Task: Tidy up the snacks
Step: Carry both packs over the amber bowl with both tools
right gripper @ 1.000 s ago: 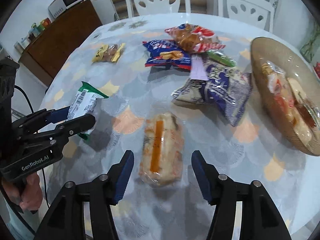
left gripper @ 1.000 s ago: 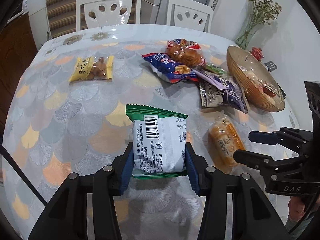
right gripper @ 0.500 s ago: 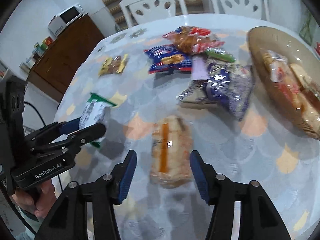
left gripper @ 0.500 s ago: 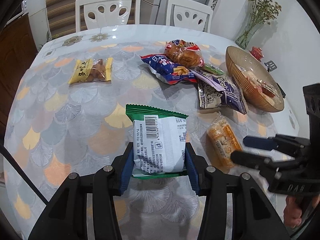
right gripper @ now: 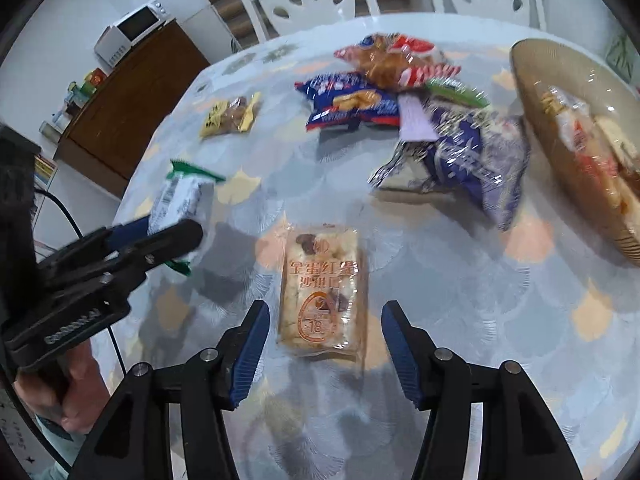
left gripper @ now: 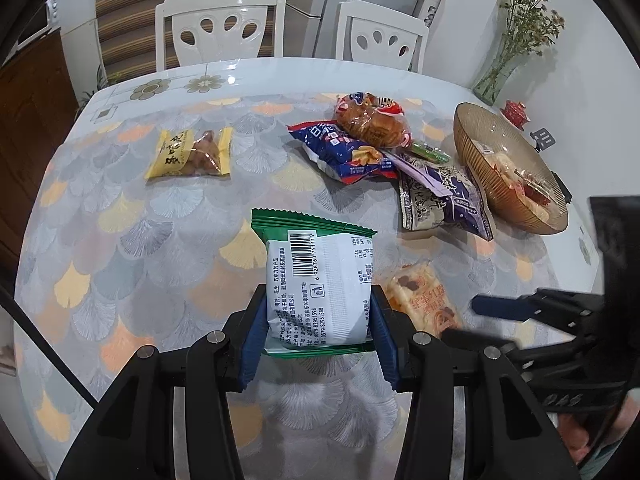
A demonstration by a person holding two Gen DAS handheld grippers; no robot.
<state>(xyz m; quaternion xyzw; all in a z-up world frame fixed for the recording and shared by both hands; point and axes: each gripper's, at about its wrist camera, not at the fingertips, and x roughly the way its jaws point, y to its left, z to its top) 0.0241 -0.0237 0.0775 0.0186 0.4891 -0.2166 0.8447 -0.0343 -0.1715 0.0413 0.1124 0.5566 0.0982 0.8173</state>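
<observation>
My left gripper [left gripper: 318, 332] is shut on a green and white snack packet [left gripper: 318, 280], held above the table; the packet also shows in the right wrist view [right gripper: 180, 196]. My right gripper [right gripper: 324, 344] is open, its fingers on either side of an orange cake packet [right gripper: 322, 296] that lies flat on the table; this packet also shows in the left wrist view [left gripper: 424, 300]. A brown bowl [left gripper: 472, 140] with some wrapped snacks stands at the right. More snacks lie on the table: a yellow packet [left gripper: 188, 154], a blue bag [left gripper: 344, 152], a red bread bag [left gripper: 372, 120] and a purple bag [left gripper: 440, 196].
The round table [left gripper: 120, 240] has a fan-pattern cloth. Two white chairs [left gripper: 220, 24] stand at its far side. A glass vase with dried flowers [left gripper: 504, 68] and a small red pot [left gripper: 516, 112] stand behind the bowl. A wooden cabinet with a microwave [right gripper: 132, 32] is at the left.
My right gripper has moved back and lower around the orange cake packet, still open. My left gripper still holds the green packet in about the same place.
</observation>
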